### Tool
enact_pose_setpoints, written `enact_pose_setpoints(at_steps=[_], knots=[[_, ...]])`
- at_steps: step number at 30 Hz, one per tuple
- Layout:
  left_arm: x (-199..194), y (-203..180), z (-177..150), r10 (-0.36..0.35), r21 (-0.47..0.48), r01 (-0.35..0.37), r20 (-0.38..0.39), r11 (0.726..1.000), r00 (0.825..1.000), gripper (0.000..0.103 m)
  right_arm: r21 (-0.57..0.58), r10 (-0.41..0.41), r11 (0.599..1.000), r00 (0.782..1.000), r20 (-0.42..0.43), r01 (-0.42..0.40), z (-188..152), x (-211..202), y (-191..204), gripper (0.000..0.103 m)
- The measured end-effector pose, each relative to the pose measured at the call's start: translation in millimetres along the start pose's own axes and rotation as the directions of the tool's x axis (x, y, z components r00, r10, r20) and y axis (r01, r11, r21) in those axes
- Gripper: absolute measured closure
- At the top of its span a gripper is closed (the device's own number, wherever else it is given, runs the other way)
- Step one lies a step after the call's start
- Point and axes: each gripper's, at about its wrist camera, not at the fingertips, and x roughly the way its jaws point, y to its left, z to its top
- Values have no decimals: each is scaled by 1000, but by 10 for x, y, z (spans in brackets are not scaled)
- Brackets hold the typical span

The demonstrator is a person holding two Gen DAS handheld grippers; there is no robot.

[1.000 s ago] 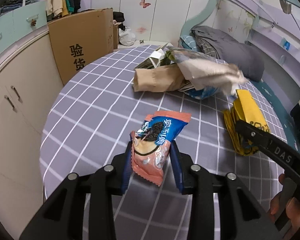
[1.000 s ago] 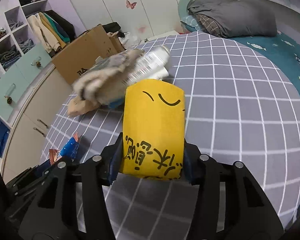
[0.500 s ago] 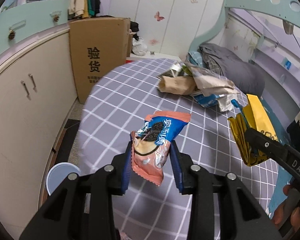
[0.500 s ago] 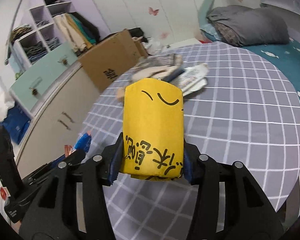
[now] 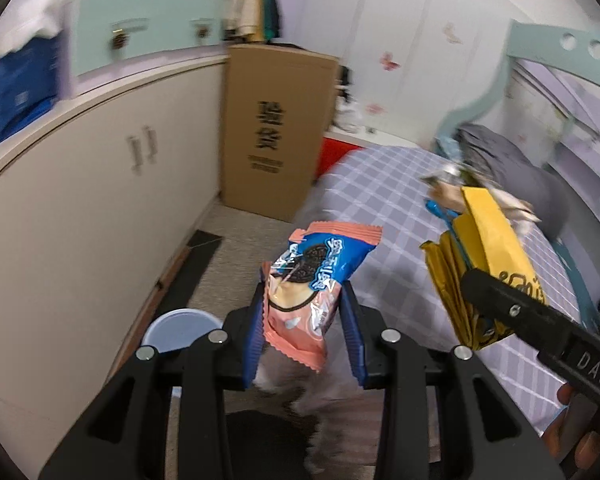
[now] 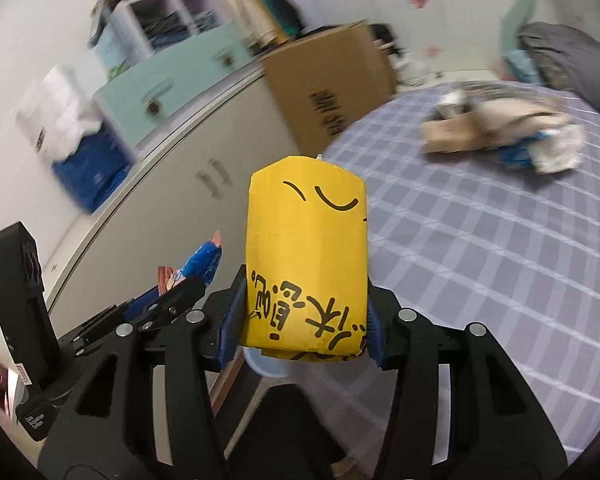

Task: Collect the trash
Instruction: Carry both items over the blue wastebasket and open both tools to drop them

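My left gripper (image 5: 304, 332) is shut on a pink and blue cookie wrapper (image 5: 314, 280) and holds it in the air past the bed's edge, above the floor. My right gripper (image 6: 302, 332) is shut on a yellow paper bag (image 6: 306, 248) with black writing; the bag also shows in the left wrist view (image 5: 488, 256). A pale blue round bin (image 5: 178, 330) stands on the floor below and left of the left gripper; its rim peeks out under the yellow bag (image 6: 266, 366). More trash (image 6: 500, 132) lies piled on the checked bed cover (image 6: 500, 260).
A beige cabinet (image 5: 80, 220) runs along the left. A tall cardboard box (image 5: 276, 132) stands beyond it on the floor. A dark mat (image 5: 196, 264) lies by the cabinet. A grey blanket (image 5: 512, 160) lies at the bed's far end.
Both grippers have swung left off the bed with their trash, toward the cabinet side. The blue bin on the floor is now closer and larger in view.
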Motion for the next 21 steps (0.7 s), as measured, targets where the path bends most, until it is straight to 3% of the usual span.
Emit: enact_pose_setpoints(at_steps=[8,14,21], knots=[[117,819,-73,128,-102,-132,-50,986,991,68,-120,72,989,991,-115,-86,-148,779,718,54],[465,1324,-129,172,-157,-192,-129,969,977,68,-170,95,978,980,-174,-125,-240,1334,1058,53],[1006,1694,-53,181,-176,-219,-209,960,961,68,-182,69,978,978,-198,-106,-205,1842,1175,53]])
